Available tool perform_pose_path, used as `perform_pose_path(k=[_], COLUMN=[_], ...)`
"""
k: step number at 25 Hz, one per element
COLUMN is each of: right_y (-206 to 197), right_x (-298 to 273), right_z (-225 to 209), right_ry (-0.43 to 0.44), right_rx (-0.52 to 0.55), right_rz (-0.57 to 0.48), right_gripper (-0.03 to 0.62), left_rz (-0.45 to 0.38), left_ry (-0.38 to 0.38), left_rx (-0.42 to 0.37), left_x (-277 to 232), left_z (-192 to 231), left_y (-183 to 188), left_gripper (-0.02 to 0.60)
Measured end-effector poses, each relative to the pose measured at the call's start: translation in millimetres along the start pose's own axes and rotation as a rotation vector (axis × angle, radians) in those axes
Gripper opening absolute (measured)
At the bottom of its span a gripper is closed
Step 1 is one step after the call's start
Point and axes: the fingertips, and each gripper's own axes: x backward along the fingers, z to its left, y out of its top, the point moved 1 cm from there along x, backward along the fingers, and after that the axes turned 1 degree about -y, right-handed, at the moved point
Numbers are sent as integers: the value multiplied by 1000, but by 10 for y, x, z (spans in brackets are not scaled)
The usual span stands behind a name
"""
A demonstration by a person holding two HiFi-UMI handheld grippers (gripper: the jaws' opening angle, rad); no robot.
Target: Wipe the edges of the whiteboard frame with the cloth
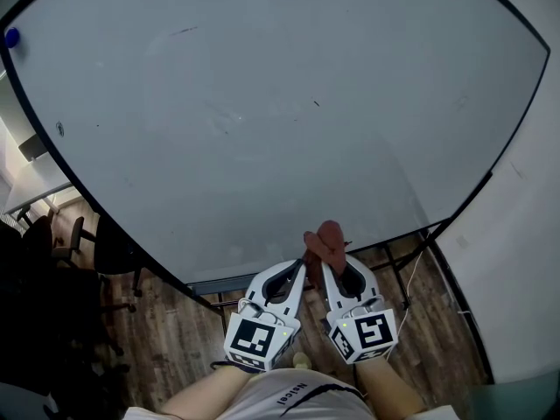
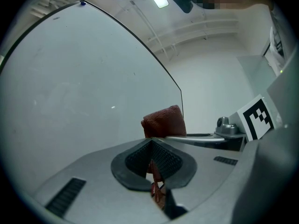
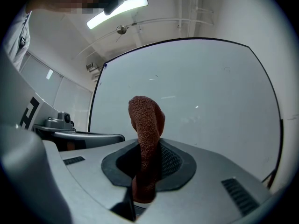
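Rust-brown folded terry cloth point(image 1: 329, 239) stands pinched in the right gripper point(image 1: 325, 265). Its jaws are clamped on the lower part, so a rounded wad sticks out past the tips as a wiping pad. The wad sits just at the thin black frame point(image 1: 394, 237) along the lower edge of the large white whiteboard point(image 1: 262, 103), apparently placed to run along that edge. Whether it touches yet is unclear.

The left gripper point(image 1: 304, 265) lies close alongside with its jaws drawn together. A reddish sliver shows in the seam, but what it is cannot be made out. Held this near, the left gripper probably steadies the right one or waits, and the wiping likely falls to the right.
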Motion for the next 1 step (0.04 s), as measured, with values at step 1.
perform_pose_path(k=[1], right_y=[-3], right_x=[-3], right_z=[6], right_ry=[1], right_rx=[-1], right_rz=[1], right_gripper=[64], left_rz=[-3], left_ry=[1], left_rx=[-3], left_x=[3], left_z=[8], left_y=[-1], left_gripper=[9])
